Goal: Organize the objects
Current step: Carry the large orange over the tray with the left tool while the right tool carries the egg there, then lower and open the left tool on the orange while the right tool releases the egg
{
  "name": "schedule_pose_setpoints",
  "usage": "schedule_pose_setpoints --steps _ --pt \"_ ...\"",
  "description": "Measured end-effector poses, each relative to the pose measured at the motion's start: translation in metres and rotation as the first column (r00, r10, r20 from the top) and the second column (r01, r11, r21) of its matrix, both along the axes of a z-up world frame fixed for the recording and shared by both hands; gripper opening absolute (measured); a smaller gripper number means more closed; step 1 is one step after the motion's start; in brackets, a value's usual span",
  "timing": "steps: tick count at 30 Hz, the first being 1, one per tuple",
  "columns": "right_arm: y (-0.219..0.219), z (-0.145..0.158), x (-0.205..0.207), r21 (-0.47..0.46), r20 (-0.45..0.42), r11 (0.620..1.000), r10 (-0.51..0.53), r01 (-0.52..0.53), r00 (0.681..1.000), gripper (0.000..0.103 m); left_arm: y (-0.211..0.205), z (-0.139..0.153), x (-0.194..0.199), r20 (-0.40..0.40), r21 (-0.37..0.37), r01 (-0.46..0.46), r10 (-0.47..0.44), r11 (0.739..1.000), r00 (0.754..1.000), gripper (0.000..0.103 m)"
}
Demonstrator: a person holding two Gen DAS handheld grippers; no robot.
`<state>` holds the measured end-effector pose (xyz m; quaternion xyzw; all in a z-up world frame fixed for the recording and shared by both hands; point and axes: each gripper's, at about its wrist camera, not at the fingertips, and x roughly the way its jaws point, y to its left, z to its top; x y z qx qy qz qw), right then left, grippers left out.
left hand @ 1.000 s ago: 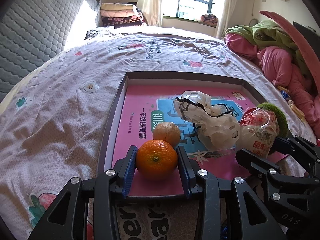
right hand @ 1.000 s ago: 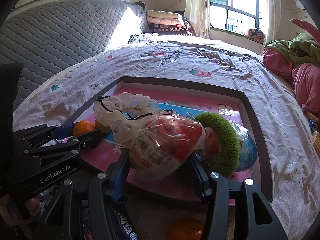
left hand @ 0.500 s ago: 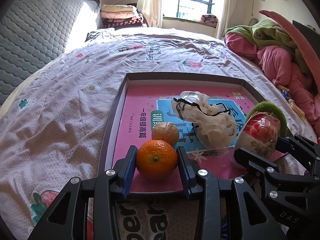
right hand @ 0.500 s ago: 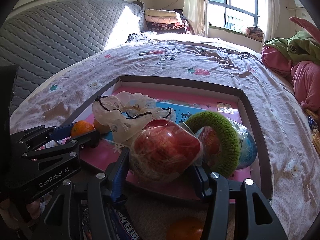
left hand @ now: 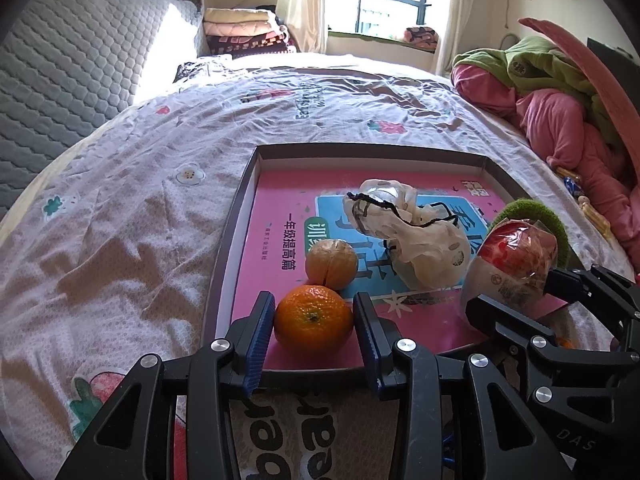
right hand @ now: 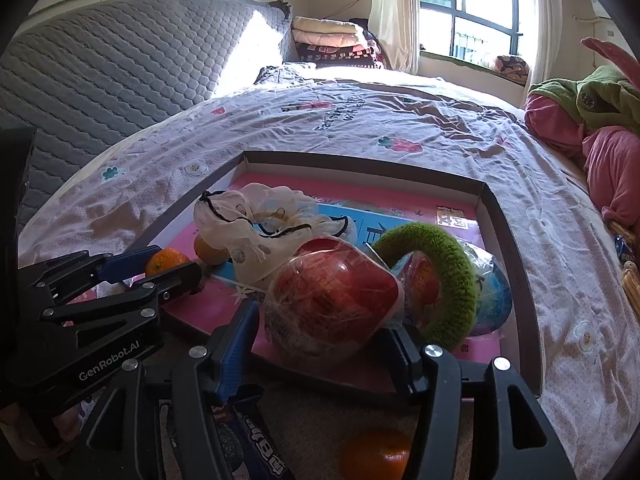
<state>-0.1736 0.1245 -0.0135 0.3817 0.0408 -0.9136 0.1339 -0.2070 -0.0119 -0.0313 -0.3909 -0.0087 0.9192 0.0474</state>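
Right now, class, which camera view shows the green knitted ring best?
The right wrist view: the green knitted ring arches in full inside the tray, behind the wrapped apple. The left wrist view shows only its top edge above the apple.

Occlusion: wrapped apple (right hand: 334,286) hid much of green knitted ring (right hand: 448,270) | blue disc (right hand: 494,294) mostly covered by ring | second orange (right hand: 376,456) cut by frame bottom | snack packet (right hand: 250,444) lettering illegible.
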Motion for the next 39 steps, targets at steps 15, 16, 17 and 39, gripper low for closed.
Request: schedule_pose_setpoints --steps 15,16,17,39 --pt "0.001 0.008 0.005 -0.004 -0.015 1.000 -0.001 0.001 1.000 0.062 0.003 0.007 0.009 0.009 -0.019 -0.003 0.003 1.000 1.000 0.049" --pt "0.002 0.009 0.005 -0.006 -0.017 1.000 -0.003 0.003 1.000 0.062 0.003 0.008 0.010 0.006 -0.019 -0.002 0.002 1.000 1.000 0.049" --pt "0.002 0.010 0.006 -0.008 -0.019 1.000 -0.004 0.004 1.000 0.062 0.003 0.009 0.011 0.005 -0.021 -0.001 0.001 1.000 1.000 0.049" --pt "0.014 0.037 0.017 -0.028 -0.096 0.999 -0.022 0.019 0.995 0.067 0.007 0.042 0.028 -0.046 -0.037 -0.017 0.015 0.999 0.999 0.055"
